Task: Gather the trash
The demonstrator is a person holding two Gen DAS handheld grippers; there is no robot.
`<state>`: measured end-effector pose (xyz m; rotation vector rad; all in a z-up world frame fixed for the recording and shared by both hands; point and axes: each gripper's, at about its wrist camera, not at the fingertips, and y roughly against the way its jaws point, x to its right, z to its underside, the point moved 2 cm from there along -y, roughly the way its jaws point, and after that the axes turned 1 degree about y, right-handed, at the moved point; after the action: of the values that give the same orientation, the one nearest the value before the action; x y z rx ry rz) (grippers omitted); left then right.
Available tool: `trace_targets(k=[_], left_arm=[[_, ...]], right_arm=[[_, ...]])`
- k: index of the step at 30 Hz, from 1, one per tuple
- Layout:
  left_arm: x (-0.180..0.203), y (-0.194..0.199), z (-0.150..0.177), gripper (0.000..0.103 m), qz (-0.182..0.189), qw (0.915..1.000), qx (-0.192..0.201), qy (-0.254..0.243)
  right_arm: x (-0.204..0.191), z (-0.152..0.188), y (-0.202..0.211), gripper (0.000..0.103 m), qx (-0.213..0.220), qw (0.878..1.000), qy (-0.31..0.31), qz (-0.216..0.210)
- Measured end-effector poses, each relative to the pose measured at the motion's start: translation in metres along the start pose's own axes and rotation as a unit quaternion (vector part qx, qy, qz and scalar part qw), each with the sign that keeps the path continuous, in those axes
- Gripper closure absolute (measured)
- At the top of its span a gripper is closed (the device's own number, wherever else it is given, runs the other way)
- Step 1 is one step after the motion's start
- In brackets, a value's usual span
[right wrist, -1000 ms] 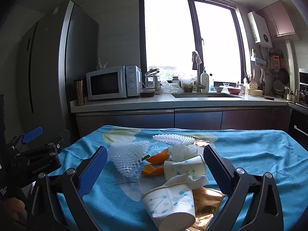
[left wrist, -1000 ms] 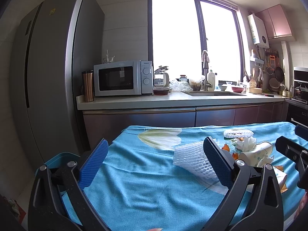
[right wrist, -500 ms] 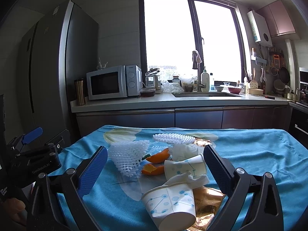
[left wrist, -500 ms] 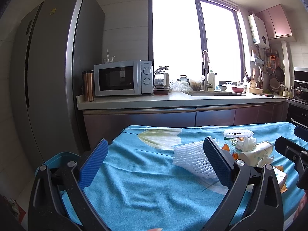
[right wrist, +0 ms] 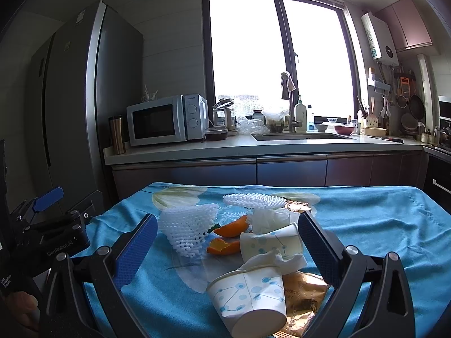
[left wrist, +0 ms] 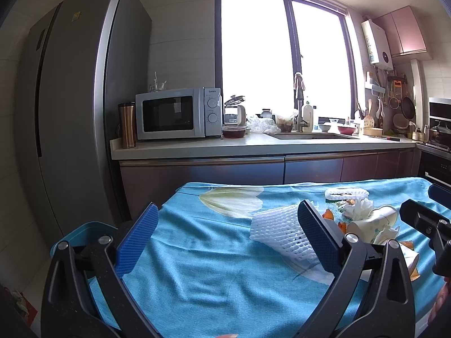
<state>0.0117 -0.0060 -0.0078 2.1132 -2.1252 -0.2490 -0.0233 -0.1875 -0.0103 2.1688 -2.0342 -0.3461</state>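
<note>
Trash lies on a table with a blue cloth point(right wrist: 366, 219): a white foam net point(right wrist: 187, 225), a second foam net point(right wrist: 253, 200), orange peels point(right wrist: 225, 238), crumpled tissue point(right wrist: 267, 217), two paper cups point(right wrist: 251, 293) point(right wrist: 272, 242) and a gold wrapper point(right wrist: 303, 290). My right gripper point(right wrist: 225, 249) is open, its fingers either side of the pile, holding nothing. My left gripper point(left wrist: 228, 239) is open and empty over bare cloth; the foam net point(left wrist: 279, 232) lies by its right finger.
A blue bin point(left wrist: 81, 233) stands at the table's left edge, behind my left gripper. Beyond the table are a kitchen counter point(left wrist: 253, 143) with a microwave point(left wrist: 177, 114) and sink, and a tall fridge point(left wrist: 70, 112) at left.
</note>
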Motion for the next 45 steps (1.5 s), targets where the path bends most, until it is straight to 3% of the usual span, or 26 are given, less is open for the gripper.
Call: trace_targets(k=[11, 19, 24, 31, 34, 40, 43, 45], left_arm=[[0.005, -0.009, 0.004, 0.006, 0.02, 0.9996, -0.021, -0.001], [0.007, -0.05, 0.015, 0.006, 0.054, 0.9942, -0.093, -0.002], [0.007, -0.086, 0.023, 0.006, 0.064, 0.9883, -0.139, -0.002], [0.019, -0.149, 0.039, 0.007, 0.1, 0.9687, -0.226, -0.018], [0.025, -0.173, 0.043, 0.01, 0.131, 0.9531, -0.272, -0.015], [0.029, -0.214, 0.049, 0.022, 0.154, 0.9371, -0.313, -0.005], [0.03, -0.227, 0.05, 0.034, 0.168, 0.9298, -0.327, 0.004], [0.03, -0.233, 0.052, 0.055, 0.181, 0.9242, -0.336, 0.014]], right_arm=[[0.008, 0.004, -0.003, 0.007, -0.014, 1.0, -0.008, -0.01], [0.039, 0.029, -0.01, 0.006, -0.076, 0.996, -0.046, -0.006], [0.053, 0.047, -0.011, 0.008, -0.116, 0.99, -0.08, -0.026], [0.043, 0.06, -0.007, 0.019, -0.14, 0.986, -0.066, -0.055], [0.038, 0.062, -0.008, 0.025, -0.147, 0.986, -0.058, -0.058], [0.04, 0.064, -0.011, 0.04, -0.157, 0.984, -0.067, -0.058], [0.042, 0.064, -0.012, 0.043, -0.161, 0.983, -0.07, -0.062], [0.042, 0.065, -0.011, 0.043, -0.16, 0.983, -0.069, -0.064]])
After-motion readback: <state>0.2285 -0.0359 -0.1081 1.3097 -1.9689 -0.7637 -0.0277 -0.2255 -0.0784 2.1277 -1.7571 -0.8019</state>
